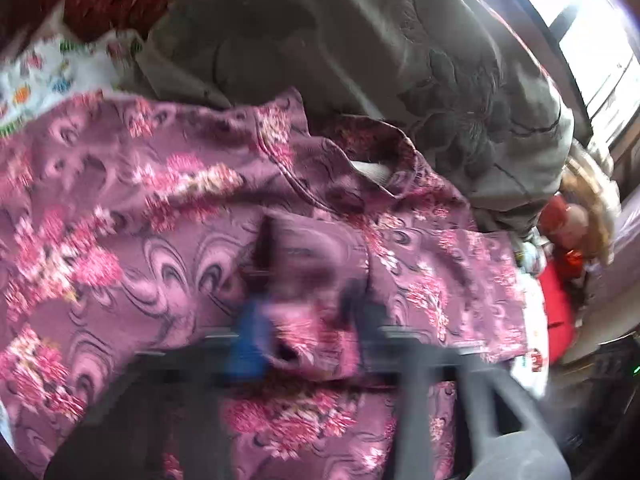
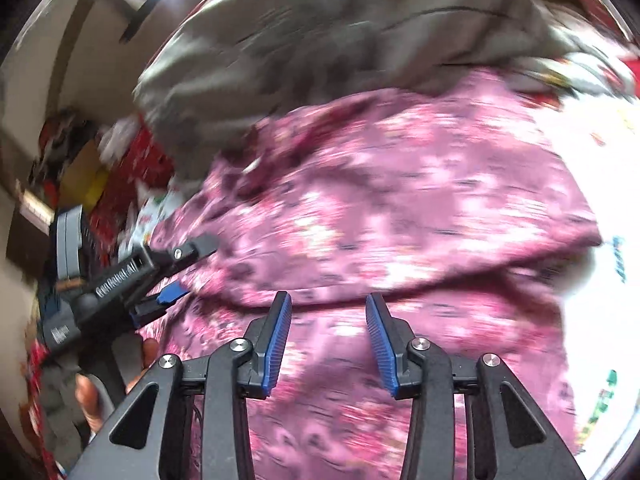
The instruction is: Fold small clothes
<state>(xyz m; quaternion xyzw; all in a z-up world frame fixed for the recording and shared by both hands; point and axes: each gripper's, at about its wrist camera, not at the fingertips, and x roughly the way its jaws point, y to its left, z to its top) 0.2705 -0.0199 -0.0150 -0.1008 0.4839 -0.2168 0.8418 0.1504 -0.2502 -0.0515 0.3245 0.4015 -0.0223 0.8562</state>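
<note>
The pink floral garment [image 2: 400,200] lies spread before a grey blanket [image 2: 320,32]. Left gripper [image 2: 192,272]: jaws pinch the garment's edge. Right gripper [image 2: 328,340]: jaws partly apart, empty, above the garment.

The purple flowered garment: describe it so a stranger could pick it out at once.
Start from the big grey blanket heaped at the back. Just in front of it lies the purple flowered garment, spread across a white printed sheet. It alone is mauve with pink flower clusters and dark swirls.
</note>
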